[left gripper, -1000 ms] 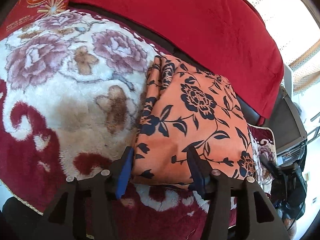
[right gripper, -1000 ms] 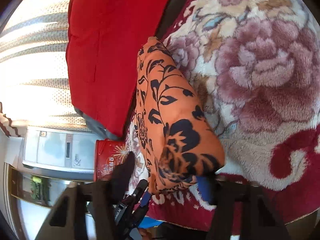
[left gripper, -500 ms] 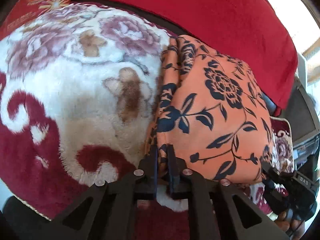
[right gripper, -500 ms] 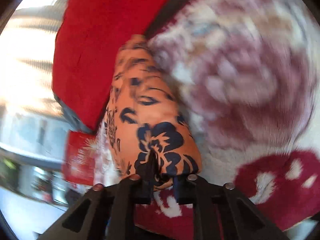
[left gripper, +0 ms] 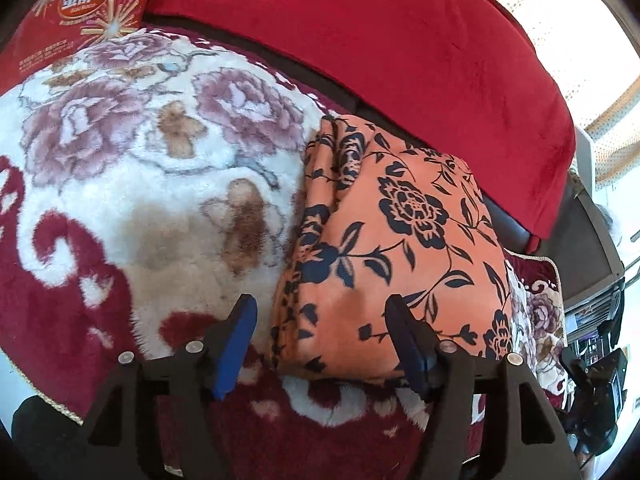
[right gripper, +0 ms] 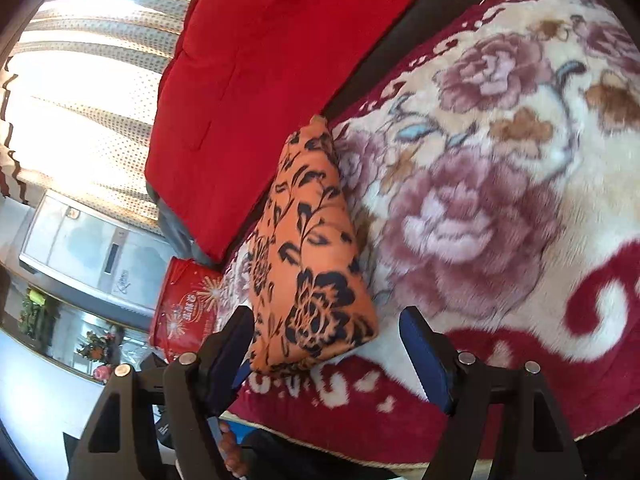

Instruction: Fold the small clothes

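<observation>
Both hand-held grippers (left gripper: 320,320) (right gripper: 326,332) reopened, garment (left gripper: 392,256) released

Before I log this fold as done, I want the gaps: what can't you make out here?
- Orange floral garment: type and layer count; left wrist view shows only the top face and stacked edges, its underside is against the floral blanket.
- Its far end in the right wrist view: foreshortened, slightly blurred.
- Red snack box: cut by the frame edge.
- Left tool and right tool: both open, holding nothing.
</observation>
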